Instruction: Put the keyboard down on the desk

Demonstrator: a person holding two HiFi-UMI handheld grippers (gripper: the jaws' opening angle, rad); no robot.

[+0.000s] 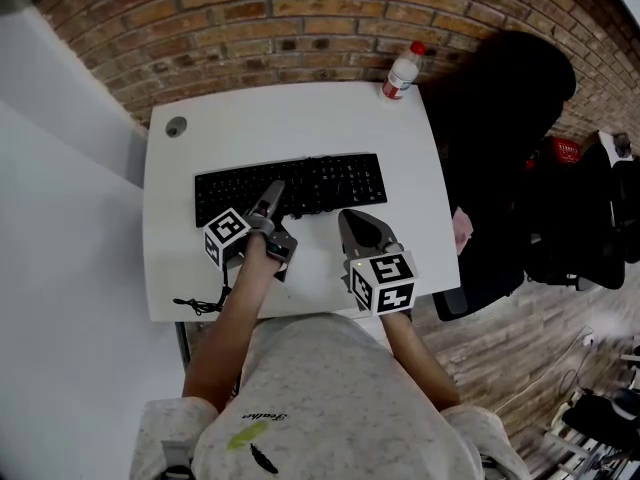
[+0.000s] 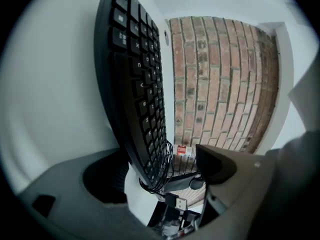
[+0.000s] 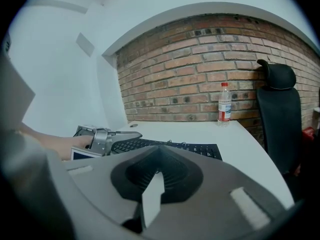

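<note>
A white desk (image 1: 300,118) carries a black keyboard (image 1: 320,183) and a bottle (image 1: 402,73).

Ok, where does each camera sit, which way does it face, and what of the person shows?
Head view: on the person's head, looking steeply down at the desk and keyboard; shows both arms, left gripper and right gripper.
Left gripper view: on the left gripper, rolled sideways, looking along the keyboard toward the brick wall; jaws apart, keyboard's edge between them.
Right gripper view: on the right gripper, level, facing the wall; jaws together, left hand in view.
Shared: keyboard and bottle appear in all three.
</note>
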